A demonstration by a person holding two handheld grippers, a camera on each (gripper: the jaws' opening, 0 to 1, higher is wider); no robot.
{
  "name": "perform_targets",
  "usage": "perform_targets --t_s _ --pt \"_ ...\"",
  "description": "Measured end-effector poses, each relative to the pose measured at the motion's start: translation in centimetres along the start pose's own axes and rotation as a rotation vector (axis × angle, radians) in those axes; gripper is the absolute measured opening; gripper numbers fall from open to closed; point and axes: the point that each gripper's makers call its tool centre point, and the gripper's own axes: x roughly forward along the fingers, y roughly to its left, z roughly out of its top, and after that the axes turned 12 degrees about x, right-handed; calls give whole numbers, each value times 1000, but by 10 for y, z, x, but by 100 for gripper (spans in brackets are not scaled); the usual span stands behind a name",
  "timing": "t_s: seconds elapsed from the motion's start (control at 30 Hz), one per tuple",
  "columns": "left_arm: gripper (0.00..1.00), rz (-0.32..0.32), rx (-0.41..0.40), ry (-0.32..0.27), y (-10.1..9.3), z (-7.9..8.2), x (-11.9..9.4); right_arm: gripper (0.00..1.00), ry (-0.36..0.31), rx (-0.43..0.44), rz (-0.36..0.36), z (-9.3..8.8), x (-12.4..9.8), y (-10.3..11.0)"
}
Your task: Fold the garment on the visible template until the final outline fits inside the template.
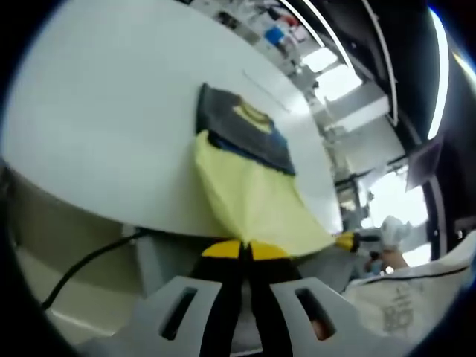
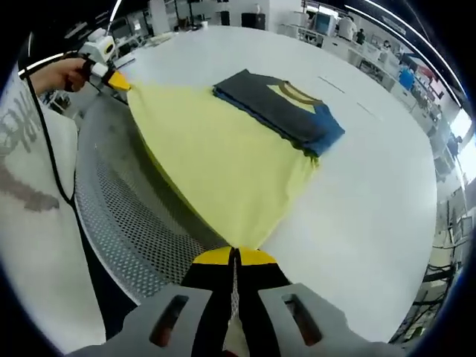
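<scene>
you hold a yellow t-shirt (image 2: 223, 167) stretched between both grippers above the near edge of a white table (image 2: 372, 193), its far end with dark grey shoulders, blue sleeves and a yellow collar lying flat on the tabletop. in the right gripper view your right gripper (image 2: 234, 256) has its yellow-tipped jaws pressed together on one lower corner of the shirt, and the fabric fans out from that pinch toward the table. at the far left of that view your left gripper (image 2: 119, 83) pinches the other lower corner, with your hand (image 2: 63, 73) behind it and a black cable trailing down past your white sleeve. in the left gripper view the left gripper (image 1: 245, 251) is likewise closed on the hem, the yellow cloth rising from its jaws to the dark shoulders on the table (image 1: 111, 126); the right gripper (image 1: 348, 240) shows at the right, pinching its corner. a perforated metal surface (image 2: 126, 223) sits below the table edge under the hanging cloth.
</scene>
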Motion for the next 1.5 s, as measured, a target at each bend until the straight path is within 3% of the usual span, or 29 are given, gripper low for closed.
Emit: perform_targets --t_s 0.4,0.97,1.1,1.33,1.5 --pt "0 4 -13 -39 -16 1 -21 1 -41 19 -5 8 -28 7" --pt "0 12 -39 -40 -32 -9 -46 1 -71 50 26 14 -61 27" --pt "0 10 -33 -56 -29 2 -41 1 -110 99 59 24 -57 23" --pt "0 -12 15 -81 -28 38 -26 1 -115 47 33 42 -48 1" --pt "0 -27 45 -94 -26 63 -14 1 -133 9 9 68 -43 -23"
